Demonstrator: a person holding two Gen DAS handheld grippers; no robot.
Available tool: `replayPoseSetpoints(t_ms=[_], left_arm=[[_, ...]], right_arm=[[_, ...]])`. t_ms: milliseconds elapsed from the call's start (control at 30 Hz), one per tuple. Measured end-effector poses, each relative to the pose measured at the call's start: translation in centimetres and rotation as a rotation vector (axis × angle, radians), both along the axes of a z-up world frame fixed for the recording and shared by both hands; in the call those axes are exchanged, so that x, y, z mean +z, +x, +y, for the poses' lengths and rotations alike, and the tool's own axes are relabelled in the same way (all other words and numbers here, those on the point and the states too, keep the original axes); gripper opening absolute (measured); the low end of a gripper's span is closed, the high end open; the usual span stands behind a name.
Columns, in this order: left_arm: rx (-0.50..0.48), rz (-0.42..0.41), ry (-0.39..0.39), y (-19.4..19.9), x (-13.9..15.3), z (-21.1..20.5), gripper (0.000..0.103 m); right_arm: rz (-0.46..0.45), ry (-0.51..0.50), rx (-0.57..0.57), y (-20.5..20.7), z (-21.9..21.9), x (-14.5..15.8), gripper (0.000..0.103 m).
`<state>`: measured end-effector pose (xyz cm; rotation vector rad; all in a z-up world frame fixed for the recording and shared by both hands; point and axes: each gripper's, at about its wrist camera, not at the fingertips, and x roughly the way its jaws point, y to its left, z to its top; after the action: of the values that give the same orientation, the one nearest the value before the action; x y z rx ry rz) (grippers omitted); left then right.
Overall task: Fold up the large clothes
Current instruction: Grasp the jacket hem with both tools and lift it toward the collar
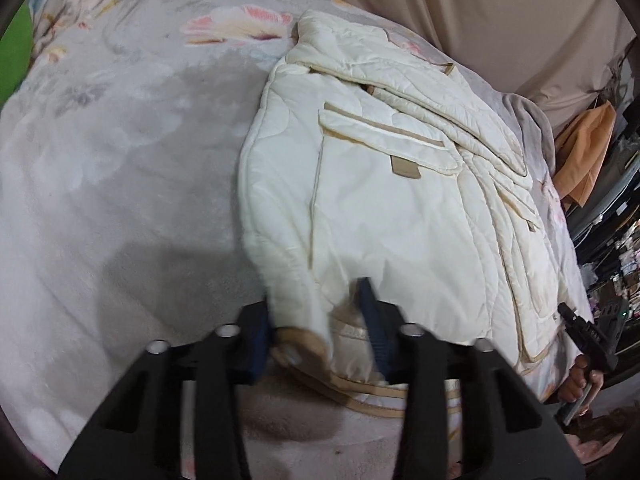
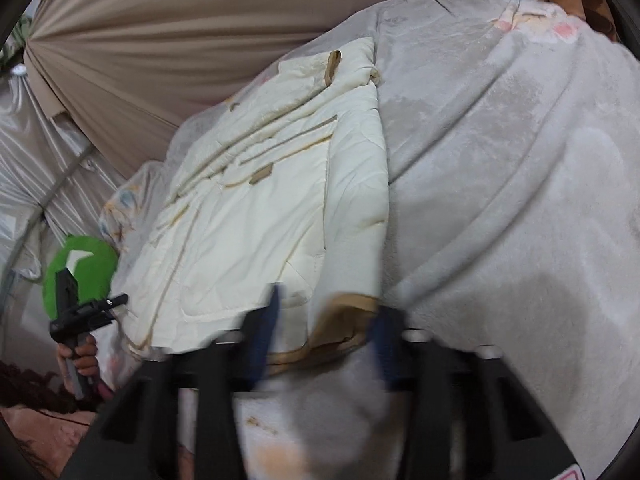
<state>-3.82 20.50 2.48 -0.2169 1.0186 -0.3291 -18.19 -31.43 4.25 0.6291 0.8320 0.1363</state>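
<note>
No readable writing anywhere; the tan tab (image 1: 405,168) on the cream jacket (image 1: 384,216) is blank as far as I can see. The jacket lies partly folded on the gray floral blanket (image 1: 120,160). My left gripper (image 1: 316,340) is spread around the tan-trimmed hem at the near edge, and my right gripper (image 2: 328,336) is spread too, with the hem corner between its fingers. Both views are blurry.
</note>
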Motion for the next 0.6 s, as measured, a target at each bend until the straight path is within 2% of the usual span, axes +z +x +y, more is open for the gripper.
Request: replayPoseSetpoints(t_ms=[33, 167, 333, 467, 533, 600], left_arm=[[0.000, -0.016, -0.001, -0.1, 0.4, 0.0, 0.019], [0.009, -0.121, -0.055, -1.3, 4.1, 0.6, 0.012], [-0.003, -0.309, -0.124, -4.0, 10.8, 1.6, 0.010], [-0.025, -0.424, -0.218, -5.9, 15.1, 2.9, 0.010], [-0.031, -0.463, -0.220, -5.8, 16.4, 2.7, 0.010], [-0.028, -0.471, -0.204, -4.2, 17.1, 2.2, 0.010]], right_arm=[[-0.014, 0.018, -0.005, -0.1, -0.1, 0.2, 0.007], [-0.151, -0.027, -0.015, -1.5, 0.2, 3.6, 0.004], [-0.352, -0.054, -0.037, -3.5, -0.3, 10.1, 0.004], [-0.521, -0.078, -0.039, -5.6, -0.8, 14.6, 0.004], [-0.564, -0.102, -0.050, -5.5, -0.8, 16.0, 0.004], [-0.570, -0.121, -0.052, -4.2, -0.9, 16.9, 0.004]])
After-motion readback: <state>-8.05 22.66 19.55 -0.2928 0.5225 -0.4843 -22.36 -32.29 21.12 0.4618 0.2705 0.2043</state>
